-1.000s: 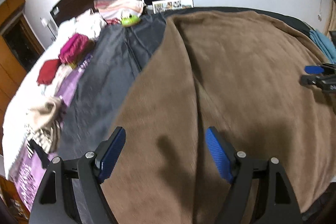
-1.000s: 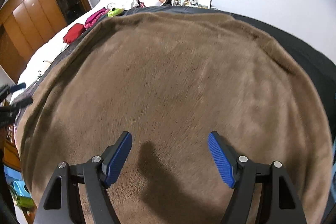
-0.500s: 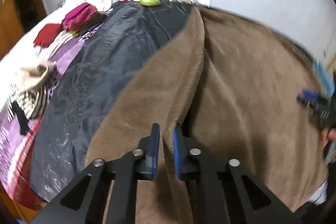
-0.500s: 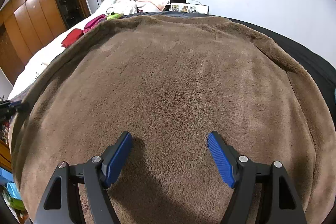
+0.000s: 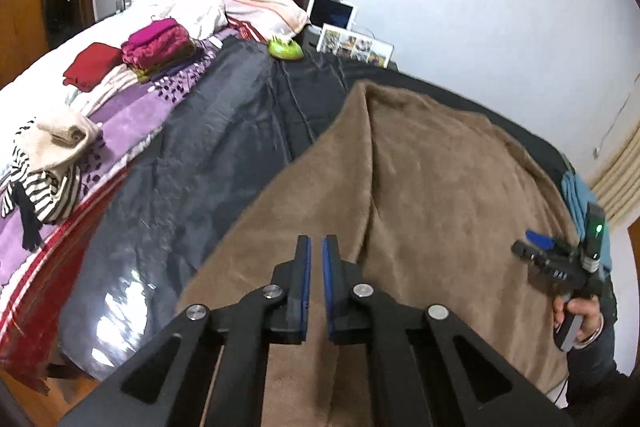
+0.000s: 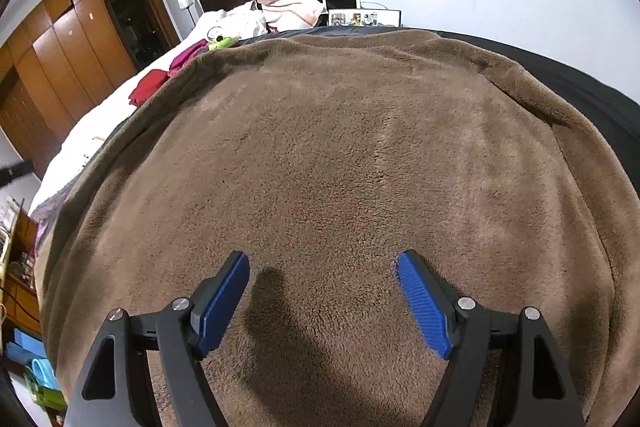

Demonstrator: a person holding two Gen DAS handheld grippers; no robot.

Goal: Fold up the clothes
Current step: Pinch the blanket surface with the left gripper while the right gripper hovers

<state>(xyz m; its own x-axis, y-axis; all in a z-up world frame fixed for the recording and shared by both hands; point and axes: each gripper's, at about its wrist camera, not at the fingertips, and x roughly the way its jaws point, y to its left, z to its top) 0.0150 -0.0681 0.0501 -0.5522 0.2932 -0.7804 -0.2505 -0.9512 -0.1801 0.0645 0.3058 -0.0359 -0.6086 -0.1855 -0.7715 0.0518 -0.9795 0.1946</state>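
Blanket point(image 5: 440, 187) edge now lifted in pinched left gripper point(image 5: 315, 259), right gripper point(image 6: 324, 303) jaws still wide, empty

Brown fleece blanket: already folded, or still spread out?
Mostly spread. The brown fleece blanket lies flat under the open right gripper; the left gripper pinches up one ridge.

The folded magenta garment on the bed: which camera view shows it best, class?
The left wrist view: the magenta garment sits whole, stacked beside the red garment. The right wrist view shows only a sliver behind the brown blanket.
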